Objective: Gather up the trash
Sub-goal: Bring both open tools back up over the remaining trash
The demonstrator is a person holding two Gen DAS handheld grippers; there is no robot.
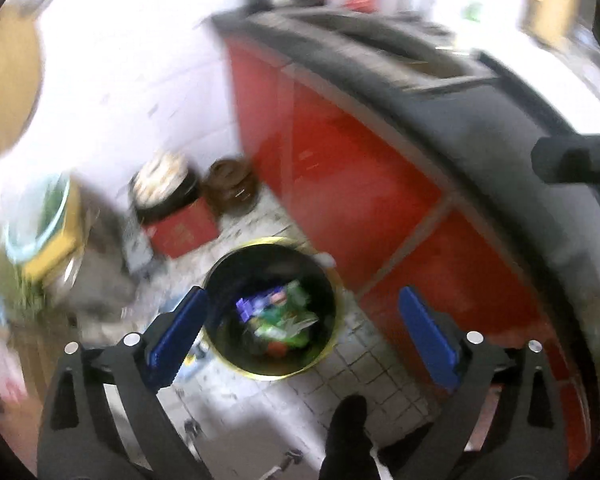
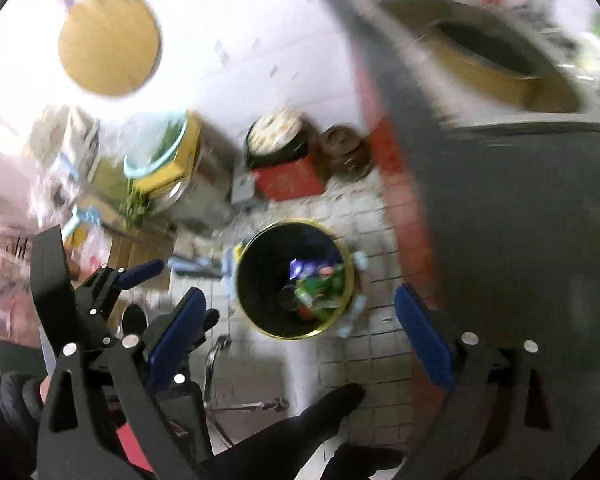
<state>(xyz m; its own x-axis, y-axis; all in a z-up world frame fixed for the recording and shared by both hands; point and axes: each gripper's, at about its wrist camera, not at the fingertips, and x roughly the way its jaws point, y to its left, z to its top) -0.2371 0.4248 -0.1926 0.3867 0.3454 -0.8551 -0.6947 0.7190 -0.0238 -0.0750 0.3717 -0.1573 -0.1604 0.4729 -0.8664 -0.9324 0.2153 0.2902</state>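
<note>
A round black trash bin with a gold rim stands on the tiled floor beside the red cabinet. Colourful wrappers lie at its bottom. My left gripper is open and empty, held above the bin with its blue pads either side of it. In the right wrist view the same bin with its wrappers lies below. My right gripper is open and empty above the bin. The left gripper shows at the left of that view.
A red cabinet under a dark countertop runs along the right. A red box, a black pot and a brown pot stand by the white wall. Clutter sits at the left. A sink is in the counter.
</note>
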